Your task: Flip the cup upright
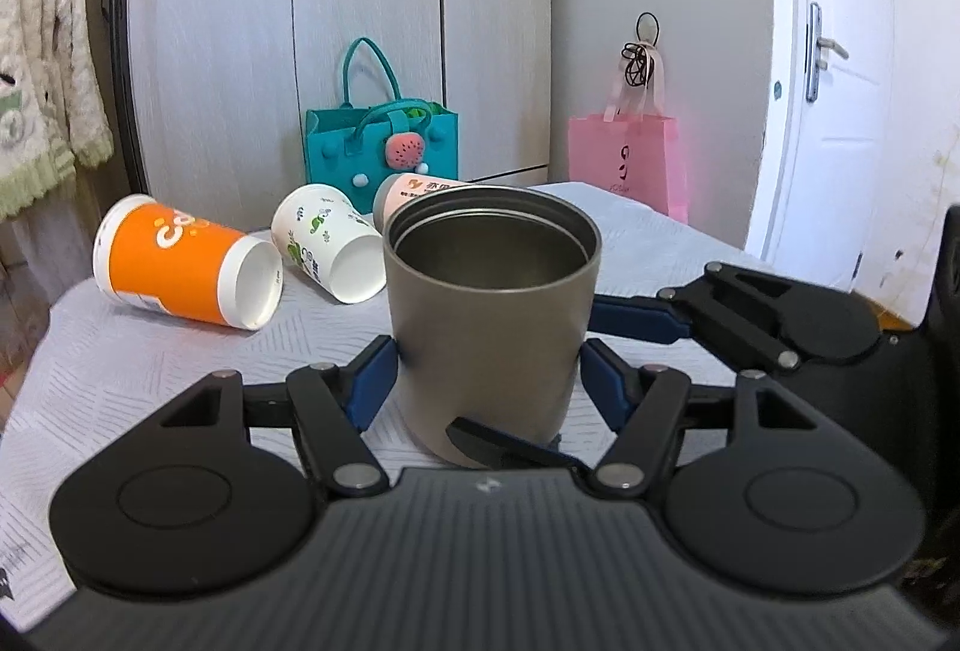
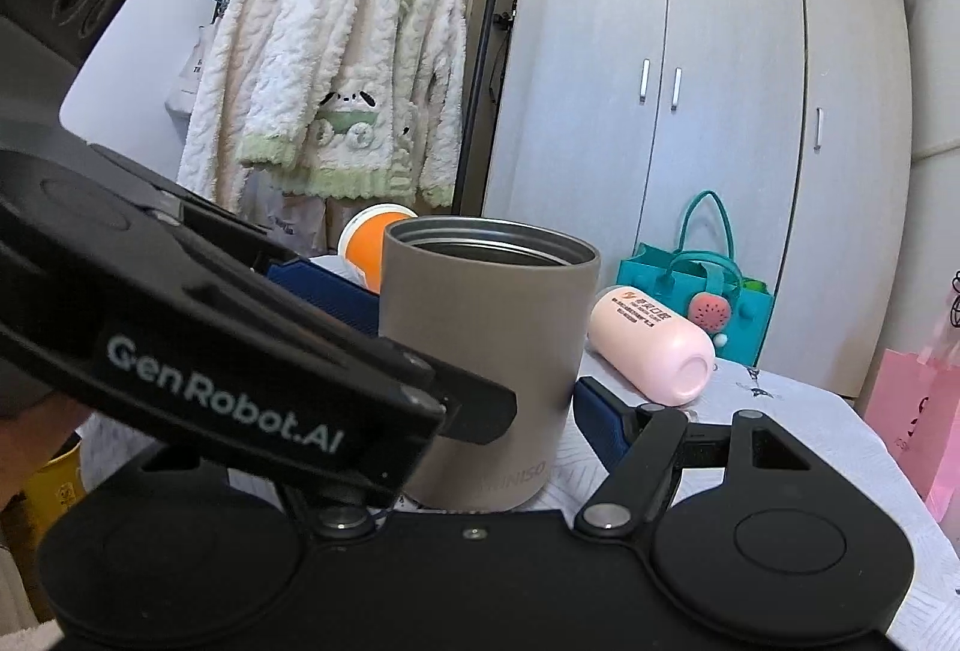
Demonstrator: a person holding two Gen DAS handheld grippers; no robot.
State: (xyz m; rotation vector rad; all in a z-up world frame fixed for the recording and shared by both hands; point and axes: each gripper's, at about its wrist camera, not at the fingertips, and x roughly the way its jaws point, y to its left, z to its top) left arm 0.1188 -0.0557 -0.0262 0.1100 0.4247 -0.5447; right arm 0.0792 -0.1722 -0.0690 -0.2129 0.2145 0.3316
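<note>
A taupe metal cup (image 1: 486, 327) stands upright on the patterned white table, mouth up; it also shows in the right wrist view (image 2: 480, 345). My left gripper (image 1: 489, 378) has its blue pads against both sides of the cup's lower body. My right gripper (image 2: 474, 387) also brackets the cup; its right blue pad (image 2: 600, 426) stands a small gap off the wall, its left finger is hidden behind the left gripper. An orange paper cup (image 1: 180, 267), a white printed paper cup (image 1: 327, 249) and a pink bottle (image 2: 651, 351) lie on their sides behind.
The table (image 1: 120, 375) has its edge at left and far right. A teal felt bag (image 1: 381, 153) and a pink paper bag (image 1: 630, 165) stand behind it by the grey wardrobe. A clothes rack with a fluffy robe (image 2: 324, 81) stands at left.
</note>
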